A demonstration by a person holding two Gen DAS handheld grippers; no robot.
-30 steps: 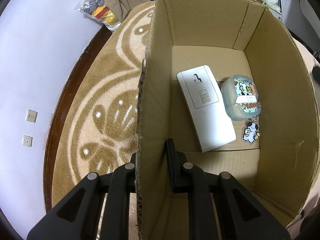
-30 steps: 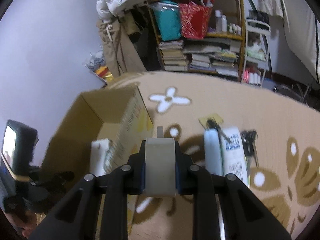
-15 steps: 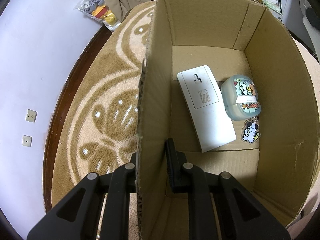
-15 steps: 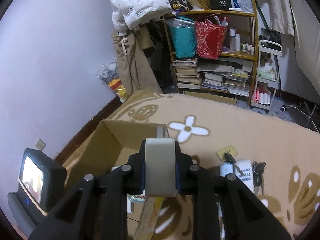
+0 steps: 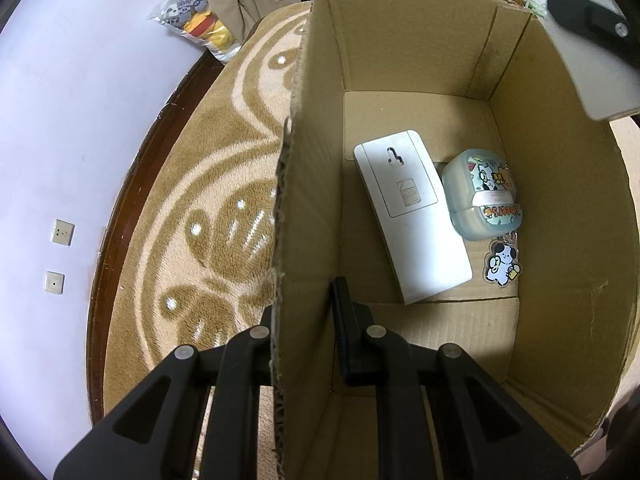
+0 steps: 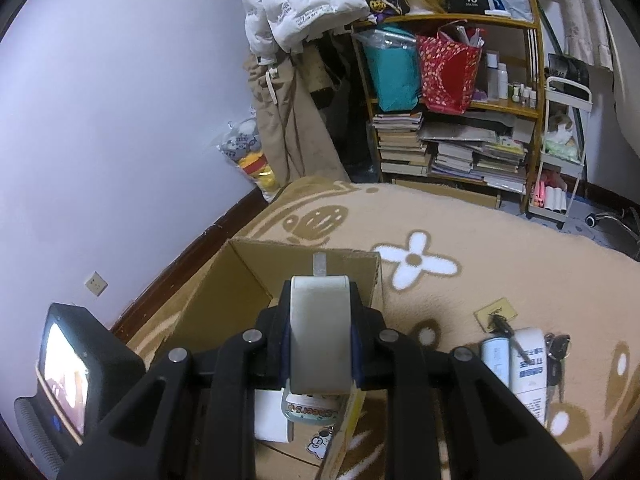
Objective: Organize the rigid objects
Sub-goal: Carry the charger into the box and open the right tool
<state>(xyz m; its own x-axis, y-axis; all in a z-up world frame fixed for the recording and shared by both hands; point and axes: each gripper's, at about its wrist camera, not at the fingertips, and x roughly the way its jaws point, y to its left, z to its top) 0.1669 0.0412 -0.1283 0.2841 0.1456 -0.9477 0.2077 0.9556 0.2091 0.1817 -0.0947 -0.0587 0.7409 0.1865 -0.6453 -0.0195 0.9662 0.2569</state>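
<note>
An open cardboard box [image 5: 400, 52] stands on the rug. My left gripper [image 5: 304, 316] is shut on the box's left wall, one finger outside and one inside. On the box floor lie a white flat device [image 5: 412, 220], a pale blue stickered case [image 5: 480, 196] and a dog keychain [image 5: 502, 264]. My right gripper [image 6: 318, 344] is shut on a grey tape roll [image 6: 318, 336] and hovers over the box's [image 6: 256, 276] right rim; the case [image 6: 308, 410] shows below it. The roll [image 5: 600, 76] enters the left wrist view at the top right.
On the rug right of the box lie white tubes [image 6: 524, 368], a pen [image 6: 506, 332] and keys [image 6: 558, 356]. A bookshelf [image 6: 448, 132], a white cart [image 6: 560, 152], hanging clothes [image 6: 296, 80] and a plush bag [image 6: 250, 152] line the far wall. The left gripper's screen [image 6: 68, 364] shows at left.
My right gripper has carried the tape roll left, over the box's right rim; it now shows in the left wrist view's top right. The left gripper and box have not moved.
</note>
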